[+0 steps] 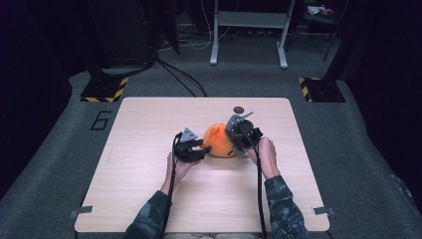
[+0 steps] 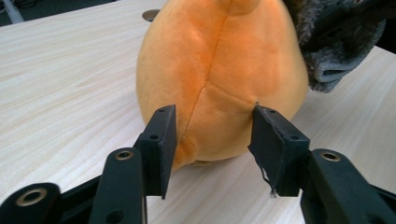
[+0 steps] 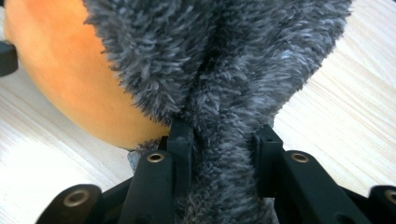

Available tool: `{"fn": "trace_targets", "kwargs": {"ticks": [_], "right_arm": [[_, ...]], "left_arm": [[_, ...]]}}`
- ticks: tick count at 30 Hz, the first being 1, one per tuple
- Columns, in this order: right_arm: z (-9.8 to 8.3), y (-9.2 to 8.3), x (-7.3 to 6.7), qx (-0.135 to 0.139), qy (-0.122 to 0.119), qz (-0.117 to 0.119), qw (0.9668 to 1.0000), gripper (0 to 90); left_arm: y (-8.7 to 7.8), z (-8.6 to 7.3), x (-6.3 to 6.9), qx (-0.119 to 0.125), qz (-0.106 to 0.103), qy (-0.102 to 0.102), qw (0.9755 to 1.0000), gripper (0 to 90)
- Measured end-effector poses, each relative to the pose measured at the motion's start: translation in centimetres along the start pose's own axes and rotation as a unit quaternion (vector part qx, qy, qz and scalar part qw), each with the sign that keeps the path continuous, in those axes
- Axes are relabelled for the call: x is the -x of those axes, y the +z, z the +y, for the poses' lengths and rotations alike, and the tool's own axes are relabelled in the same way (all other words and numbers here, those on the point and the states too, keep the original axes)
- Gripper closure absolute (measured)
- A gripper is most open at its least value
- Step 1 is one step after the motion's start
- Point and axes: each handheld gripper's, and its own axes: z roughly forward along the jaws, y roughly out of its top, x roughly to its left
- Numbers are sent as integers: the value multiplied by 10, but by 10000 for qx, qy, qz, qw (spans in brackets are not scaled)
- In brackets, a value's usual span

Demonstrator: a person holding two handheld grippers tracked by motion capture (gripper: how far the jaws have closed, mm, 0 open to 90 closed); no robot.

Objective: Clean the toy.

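An orange plush toy (image 1: 219, 141) with a grey furry part rests on the light wooden table (image 1: 149, 129), near its middle. My left gripper (image 1: 201, 148) sits at the toy's left side. In the left gripper view the left gripper (image 2: 212, 140) stands open, its pads on either side of the orange body (image 2: 219, 70) low down, not pressing it. The grey fur (image 2: 336, 42) hangs at the upper right there. My right gripper (image 1: 235, 148) is at the toy's right side. In the right gripper view the right gripper (image 3: 222, 154) is shut on the grey fur (image 3: 219, 70), with the orange body (image 3: 60, 70) behind.
A small dark round disc (image 1: 239, 110) lies on the table behind the toy. Beyond the table, two stand bases with yellow-black stripes (image 1: 105, 89) (image 1: 321, 89) and a white frame (image 1: 249, 30) stand on the grey floor. The person's forearms come in from the near edge.
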Motion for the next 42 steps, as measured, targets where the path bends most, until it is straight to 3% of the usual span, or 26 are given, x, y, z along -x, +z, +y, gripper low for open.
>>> {"fn": "trace_targets", "kwargs": {"ticks": [5, 11, 13, 16, 20, 24, 25, 26, 30, 36, 42], "right_arm": [[-1, 2, 1, 21, 18, 26, 10000, 671], [-1, 3, 1, 5, 102, 9, 9999, 671], [-3, 3, 2, 19, 133, -2, 9999, 670], [-5, -3, 5, 80, 318, -41, 9995, 670], [-2, -23, 6, 412, 97, -82, 9991, 670], [8, -38, -5, 677, -28, -17, 9977, 670], [10, -38, -9, 630, -28, -9, 9980, 671], [11, -35, -10, 594, -178, -94, 9980, 671], [6, -18, -5, 462, -28, 16, 9989, 672], [-13, 3, 3, 72, 445, 136, 9989, 673], [-26, 26, 12, -407, 503, 179, 9977, 673]], "left_arm": [[9, 1, 2, -158, 61, 256, 9995, 502], [13, 1, 8, -139, 186, 449, 9987, 764], [13, 3, 10, -116, 211, 550, 9982, 810], [8, 7, 15, -79, 201, 707, 9973, 832], [1, 12, 19, -29, 146, 822, 9965, 838], [-4, 17, 23, 13, 97, 869, 9962, 840], [-5, 18, 23, 17, 115, 865, 9962, 839], [-5, 17, 23, 2, 87, 860, 9963, 839], [-3, 14, 19, 23, 23, 673, 9977, 837], [-1, 12, 18, 58, -2, 597, 9982, 835], [-1, 12, 18, 98, 22, 577, 9983, 834]]}}
